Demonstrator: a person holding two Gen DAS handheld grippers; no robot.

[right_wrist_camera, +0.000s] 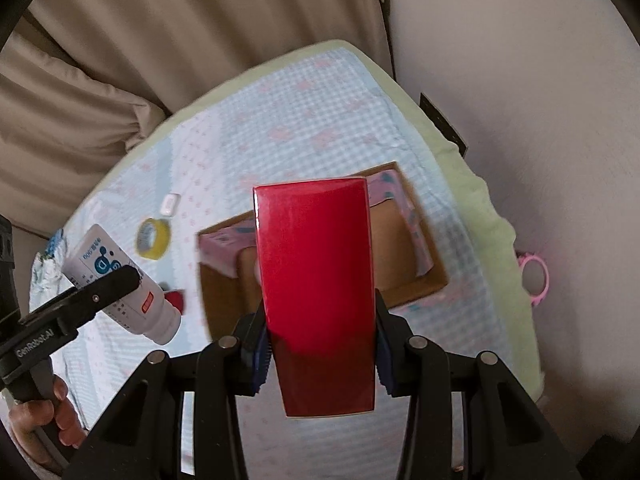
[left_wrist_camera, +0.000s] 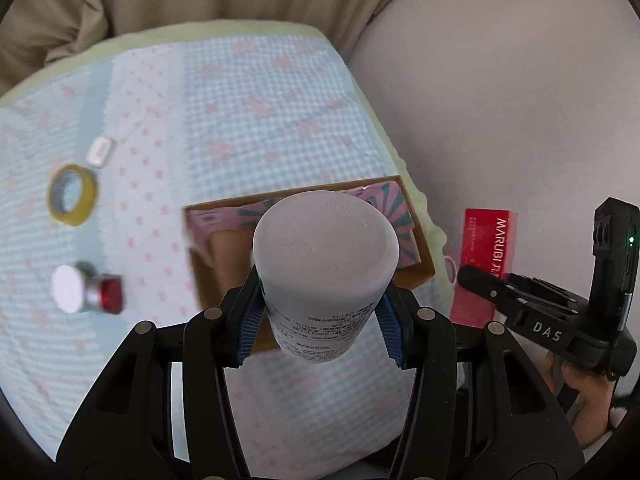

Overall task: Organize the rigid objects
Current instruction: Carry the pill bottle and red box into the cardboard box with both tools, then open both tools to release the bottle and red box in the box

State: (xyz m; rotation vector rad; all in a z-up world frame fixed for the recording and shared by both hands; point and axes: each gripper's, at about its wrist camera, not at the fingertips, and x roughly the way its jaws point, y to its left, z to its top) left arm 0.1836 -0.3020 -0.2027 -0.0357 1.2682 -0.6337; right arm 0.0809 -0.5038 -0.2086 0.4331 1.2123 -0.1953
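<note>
1. The left gripper point(left_wrist_camera: 320, 312) is clenched on a white bottle point(left_wrist_camera: 326, 256). The blue pads press its two sides, and the bottle's flat base points away from the camera.
2. The right gripper point(right_wrist_camera: 320, 354) is clenched on a red box point(right_wrist_camera: 316, 280). The box's long axis runs along the fingers, away from the camera.
3. Both items hang above a bed covered by a blue checked blanket point(left_wrist_camera: 248, 92). Neither item touches the blanket.
4. An open cardboard box point(right_wrist_camera: 424, 284) with a pink patterned lining lies on the blanket near its right edge. It is the likely receptacle for both items.
5. In the left wrist view, the white bottle overlaps the cardboard box, so the opening lies directly ahead of and below the left gripper.
6. In the right wrist view, the red box covers the middle of the cardboard box, so the opening also lies ahead of and below the right gripper.
7. Neither view settles which hand is nearer the opening. The two grippers are close together, so a simultaneous descent risks contact between them.
8. A yellow tape roll point(left_wrist_camera: 72, 196), a small white case point(left_wrist_camera: 100, 151) and a red-capped jar point(left_wrist_camera: 86, 289) remain on the blanket, left of the cardboard box and well apart from both grippers.
</note>
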